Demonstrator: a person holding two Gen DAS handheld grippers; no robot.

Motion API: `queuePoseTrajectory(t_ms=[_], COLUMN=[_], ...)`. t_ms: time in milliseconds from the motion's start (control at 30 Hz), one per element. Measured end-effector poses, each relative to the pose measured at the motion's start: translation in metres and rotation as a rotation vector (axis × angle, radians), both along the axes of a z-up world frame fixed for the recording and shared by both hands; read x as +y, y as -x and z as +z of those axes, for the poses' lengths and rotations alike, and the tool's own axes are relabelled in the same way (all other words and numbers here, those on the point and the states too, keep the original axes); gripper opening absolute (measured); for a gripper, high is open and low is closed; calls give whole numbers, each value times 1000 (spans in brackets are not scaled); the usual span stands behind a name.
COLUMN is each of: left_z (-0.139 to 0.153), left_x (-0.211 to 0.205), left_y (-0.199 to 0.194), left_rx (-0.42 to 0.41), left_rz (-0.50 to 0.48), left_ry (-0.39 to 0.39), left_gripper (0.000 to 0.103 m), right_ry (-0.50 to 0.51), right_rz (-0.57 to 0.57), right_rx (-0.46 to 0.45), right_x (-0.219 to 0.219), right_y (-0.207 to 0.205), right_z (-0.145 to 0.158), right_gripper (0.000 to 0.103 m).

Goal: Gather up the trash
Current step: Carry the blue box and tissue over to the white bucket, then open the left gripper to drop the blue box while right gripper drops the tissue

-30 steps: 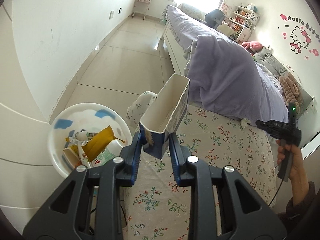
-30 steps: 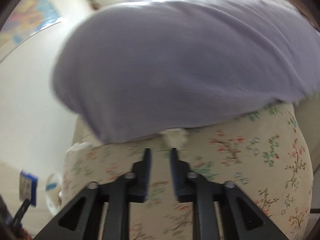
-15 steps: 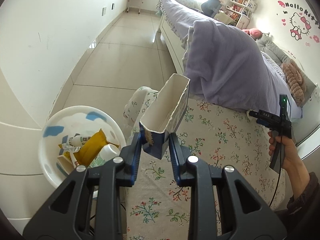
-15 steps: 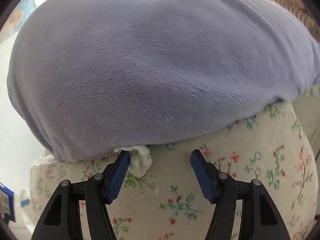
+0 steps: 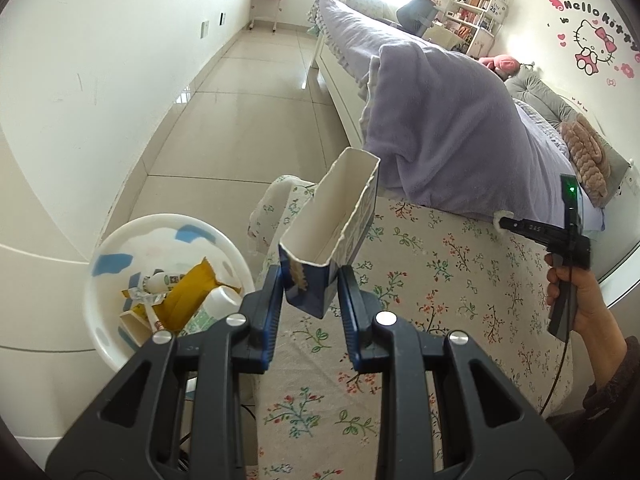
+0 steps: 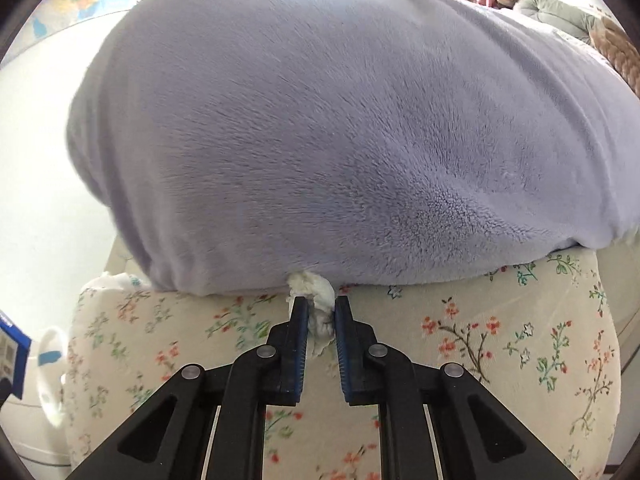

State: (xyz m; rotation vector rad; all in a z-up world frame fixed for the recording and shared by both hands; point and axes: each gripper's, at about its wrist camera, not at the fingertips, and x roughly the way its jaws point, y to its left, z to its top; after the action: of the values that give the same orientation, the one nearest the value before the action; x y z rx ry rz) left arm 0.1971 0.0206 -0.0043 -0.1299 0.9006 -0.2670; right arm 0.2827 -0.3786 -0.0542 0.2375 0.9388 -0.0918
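So the left gripper [image 5: 310, 280] is clamped on the bottom of one torn-open carton [image 5: 334, 224], blue outside and white inside, print too small to read. Down to the left on the beige tiled floor sits one white trash bin [image 5: 120, 248] with blue patches, already holding a yellow wrapper [image 5: 188, 294], a small labelled bottle [image 5: 160, 280] and a couple of other bits. The right gripper [image 6: 322, 312] has just been closing and its pads now pinch one crumpled white tissue [image 6: 316, 292], which lies on the floral bedsheet [image 6: 500, 340] right at the near edge of the lilac fleece blanket [image 6: 340, 120]. From the left wrist you can see a hand [image 5: 580, 300] gripping that tool's handle. Far right wall has a pink "Hello Kitty" sticker [image 5: 592, 46], and there's a cluttered white shelf [image 5: 472, 8] by the bright window
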Motion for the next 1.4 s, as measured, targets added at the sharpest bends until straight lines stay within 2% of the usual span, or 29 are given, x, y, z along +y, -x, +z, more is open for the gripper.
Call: queuePoseTrajectory(t_ms=[267, 533, 700, 1067, 1133, 1200, 1267, 1300, 1400], left_z=[2, -2, -9, -28, -30, -30, -27, -25, -25], left_x=[26, 62, 78, 112, 117, 119, 120, 121, 125], left_y=[8, 17, 19, 2, 1, 2, 4, 6, 9], left_rx=[0, 27, 46, 80, 101, 111, 108, 109, 133], left_rz=[35, 117, 157, 289, 303, 320, 335, 342, 356], left_ry=[-19, -33, -62, -135, -115, -106, -104, -104, -122], left_gripper=[30, 30, 30, 31, 39, 62, 74, 79, 85], right_ry=[-22, -55, -86, -84, -84, -86, -93, -100, -113], right_rz=[125, 270, 344, 458, 476, 495, 512, 525, 551], right_rx=[-18, -37, -32, -4, 3, 8, 15, 20, 34], right_x=[44, 89, 129, 196, 209, 222, 233, 241, 262], right_y=[36, 64, 74, 80, 79, 78, 77, 76, 73], right_z=[33, 50, 50, 48, 45, 41, 39, 37, 32], right_gripper=[14, 14, 14, 14, 14, 14, 14, 14, 14])
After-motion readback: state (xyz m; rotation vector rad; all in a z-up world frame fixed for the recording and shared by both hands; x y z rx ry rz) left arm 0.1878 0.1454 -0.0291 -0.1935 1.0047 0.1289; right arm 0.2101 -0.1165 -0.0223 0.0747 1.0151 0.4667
